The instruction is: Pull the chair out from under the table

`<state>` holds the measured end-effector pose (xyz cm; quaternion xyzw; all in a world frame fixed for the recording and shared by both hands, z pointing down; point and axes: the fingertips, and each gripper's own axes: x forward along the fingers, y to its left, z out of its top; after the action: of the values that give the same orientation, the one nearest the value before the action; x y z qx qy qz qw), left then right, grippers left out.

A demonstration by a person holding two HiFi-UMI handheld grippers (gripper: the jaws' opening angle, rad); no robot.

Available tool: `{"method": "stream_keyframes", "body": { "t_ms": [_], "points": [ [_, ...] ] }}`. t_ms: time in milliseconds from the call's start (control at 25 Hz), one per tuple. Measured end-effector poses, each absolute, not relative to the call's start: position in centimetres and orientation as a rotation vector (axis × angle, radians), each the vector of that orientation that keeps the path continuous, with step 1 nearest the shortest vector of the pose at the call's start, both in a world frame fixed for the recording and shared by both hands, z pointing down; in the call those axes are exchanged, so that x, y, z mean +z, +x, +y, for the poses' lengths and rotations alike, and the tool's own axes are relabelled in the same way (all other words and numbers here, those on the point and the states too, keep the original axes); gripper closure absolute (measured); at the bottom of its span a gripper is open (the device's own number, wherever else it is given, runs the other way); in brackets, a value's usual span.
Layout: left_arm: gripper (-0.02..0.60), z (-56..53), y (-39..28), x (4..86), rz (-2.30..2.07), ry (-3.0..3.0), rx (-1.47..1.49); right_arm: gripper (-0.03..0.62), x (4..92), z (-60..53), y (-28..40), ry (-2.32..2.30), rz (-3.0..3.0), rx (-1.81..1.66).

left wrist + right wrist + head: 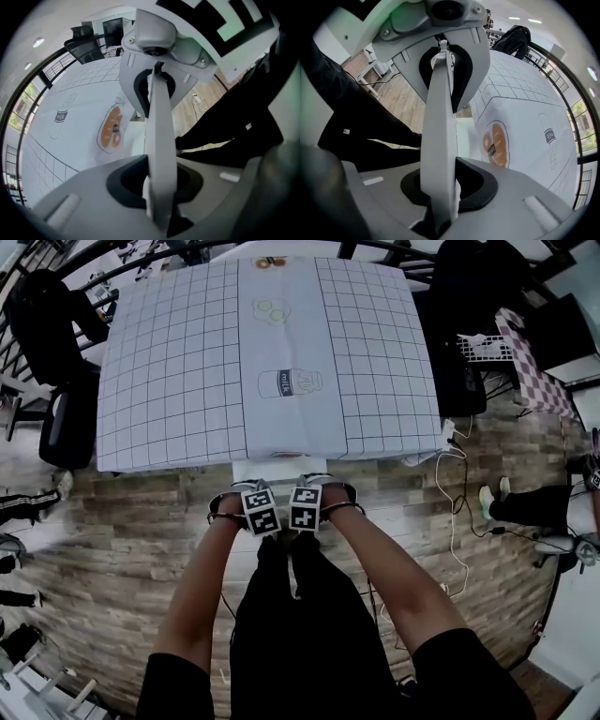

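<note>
**Both claws grip the chair**

The left claw (260,510) and the right claw (306,508) sit side by side, pointing down. Each one is clenched on the thin white top of the chair (270,471). Most of the chair is tucked under the near edge of the desk (169,381). A milk bottle picture (289,382) is drawn on the desk's checked cloth.

Wood floor (122,521), black office chair (42,320) at left, pink checkered cloth (530,362) at right
</note>
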<state>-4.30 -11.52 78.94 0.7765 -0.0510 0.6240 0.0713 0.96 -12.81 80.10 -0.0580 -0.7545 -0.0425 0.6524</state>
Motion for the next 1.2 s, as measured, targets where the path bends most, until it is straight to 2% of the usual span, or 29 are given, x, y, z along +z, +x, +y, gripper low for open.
{"method": "stream_keyframes", "body": {
  "t_ms": [1200],
  "points": [
    [0.501, -4.1, -3.3, 78.9, -0.126, 2.327, 1.896, 0.517, 80.1, -5.3, 2.0, -0.173, -1.688, -0.077]
  ]
}}
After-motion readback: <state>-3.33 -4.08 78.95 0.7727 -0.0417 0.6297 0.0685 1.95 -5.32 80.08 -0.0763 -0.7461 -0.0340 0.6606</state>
